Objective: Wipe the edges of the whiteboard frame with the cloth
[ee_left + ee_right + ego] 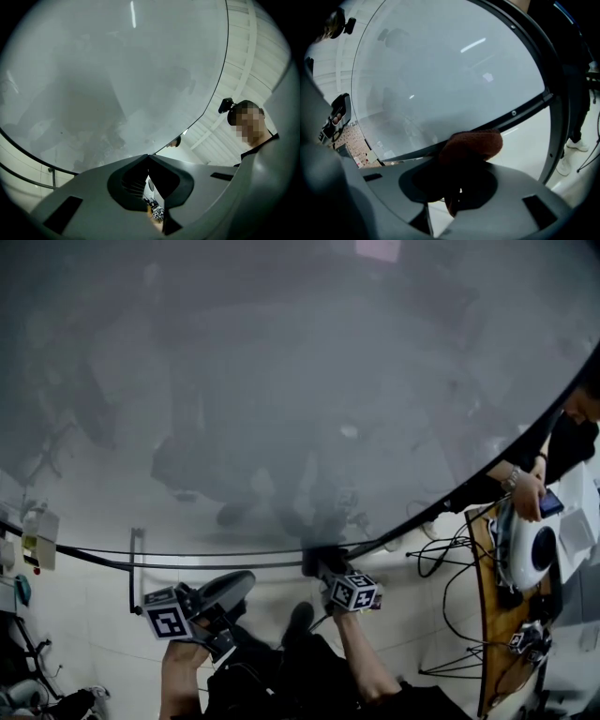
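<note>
The whiteboard (281, 381) fills the upper head view, and its dark frame (234, 563) curves along the bottom edge. My right gripper (317, 565) is shut on a brown cloth (472, 144) and presses it against the lower frame rail (525, 108). The cloth bunches over that gripper's (461, 161) tips and hides them. My left gripper (244, 581) hangs just below the frame, to the left of the right one. In the left gripper view this gripper (148, 157) has its jaws together with nothing between them, pointing up at the board (117, 70).
At the right a person (525, 486) holds a phone beside a wooden table (486, 615) that carries a white device (531, 554) and cables (448, 549). A stand post (133, 568) drops from the frame at the left. Someone's shoes (576, 146) show on the floor.
</note>
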Available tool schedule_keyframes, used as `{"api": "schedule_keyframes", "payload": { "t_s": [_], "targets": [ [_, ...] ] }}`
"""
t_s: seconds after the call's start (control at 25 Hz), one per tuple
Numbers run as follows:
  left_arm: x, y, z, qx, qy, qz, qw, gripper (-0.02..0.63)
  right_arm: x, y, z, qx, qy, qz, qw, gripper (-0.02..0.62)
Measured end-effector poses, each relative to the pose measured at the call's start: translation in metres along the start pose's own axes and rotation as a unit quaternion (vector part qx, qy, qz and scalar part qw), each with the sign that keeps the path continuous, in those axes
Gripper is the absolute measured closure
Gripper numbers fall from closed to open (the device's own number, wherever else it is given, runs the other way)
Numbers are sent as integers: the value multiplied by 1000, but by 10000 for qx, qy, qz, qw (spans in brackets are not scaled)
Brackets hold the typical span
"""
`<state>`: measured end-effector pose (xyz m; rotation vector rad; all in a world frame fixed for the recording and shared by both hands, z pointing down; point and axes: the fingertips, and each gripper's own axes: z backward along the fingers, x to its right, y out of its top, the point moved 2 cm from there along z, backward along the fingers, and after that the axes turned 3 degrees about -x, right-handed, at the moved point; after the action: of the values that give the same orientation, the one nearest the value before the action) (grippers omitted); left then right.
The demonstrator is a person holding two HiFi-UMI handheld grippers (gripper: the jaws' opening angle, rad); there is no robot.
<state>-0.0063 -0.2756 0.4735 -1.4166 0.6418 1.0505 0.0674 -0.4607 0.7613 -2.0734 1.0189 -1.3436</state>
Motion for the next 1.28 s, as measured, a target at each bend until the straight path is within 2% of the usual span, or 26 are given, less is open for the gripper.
{"api": "schedule_keyframes", "payload": {
  "t_s": [0.4, 1.04, 1.28],
  "targets": [
    [4, 18, 52, 328, -132, 68, 9994, 609, -36, -15, -25, -150, 16, -9, 9999, 482],
    [-1, 37, 131, 517, 15, -116, 9986, 611, -82, -37, -56, -388, -36, 30, 9992, 482],
    [-5, 37, 163, 601, 2, -35, 9982, 611, -105, -32, -63, -325, -127, 65, 9994, 480]
  ]
}}
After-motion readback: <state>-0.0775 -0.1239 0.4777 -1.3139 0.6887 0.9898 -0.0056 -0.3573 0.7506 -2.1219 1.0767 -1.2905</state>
